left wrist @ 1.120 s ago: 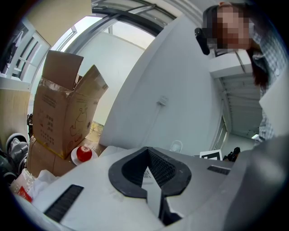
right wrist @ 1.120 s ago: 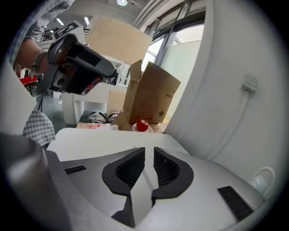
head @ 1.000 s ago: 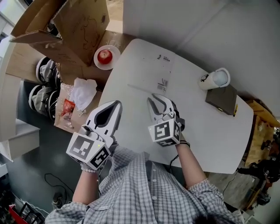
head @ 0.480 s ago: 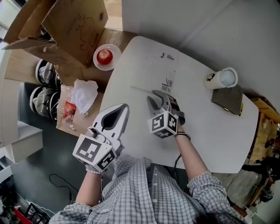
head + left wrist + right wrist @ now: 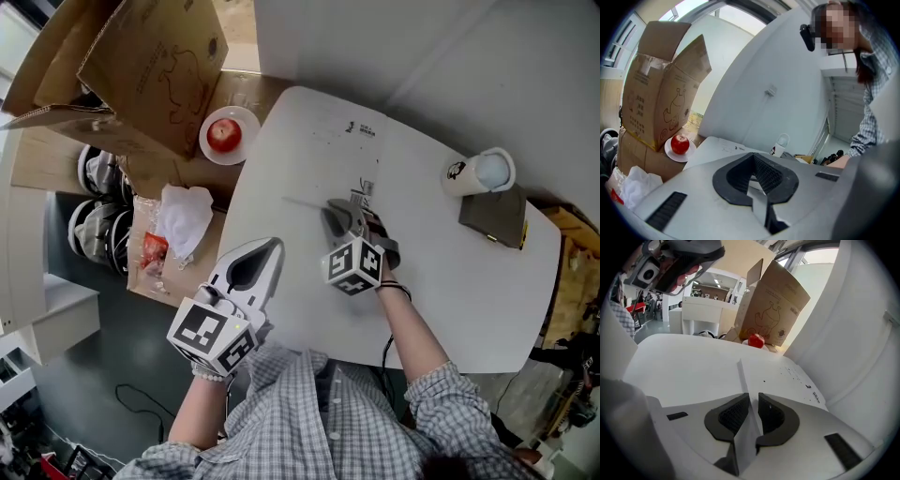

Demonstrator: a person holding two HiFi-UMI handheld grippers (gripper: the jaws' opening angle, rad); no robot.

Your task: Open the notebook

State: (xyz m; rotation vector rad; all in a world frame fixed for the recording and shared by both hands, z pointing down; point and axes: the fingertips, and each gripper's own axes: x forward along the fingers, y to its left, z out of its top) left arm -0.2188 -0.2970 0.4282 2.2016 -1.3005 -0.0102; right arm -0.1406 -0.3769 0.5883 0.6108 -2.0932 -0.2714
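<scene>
A flat white notebook (image 5: pixel 328 155) with small print and a barcode lies on the white table (image 5: pixel 450 291); its near edge shows as a thin line. My right gripper (image 5: pixel 339 208) sits at that near edge. In the right gripper view a thin white sheet of the notebook (image 5: pixel 743 376) runs up between the pads, and the right gripper (image 5: pixel 753 397) is shut on it. My left gripper (image 5: pixel 270 247) hovers at the table's front left edge, shut with nothing in it. Its closed tips (image 5: pixel 752 155) point across the table.
A white lidded cup (image 5: pixel 478 172) stands at the far right beside a dark brown book-like slab (image 5: pixel 494 216). Off the table's left are an apple on a plate (image 5: pixel 223 134), an open cardboard box (image 5: pixel 141 66) and a crumpled white bag (image 5: pixel 183 211).
Both grippers have sunk closer to the table. The right one keeps its hold at the notebook's near edge. The left one has drifted a little right, still shut.
</scene>
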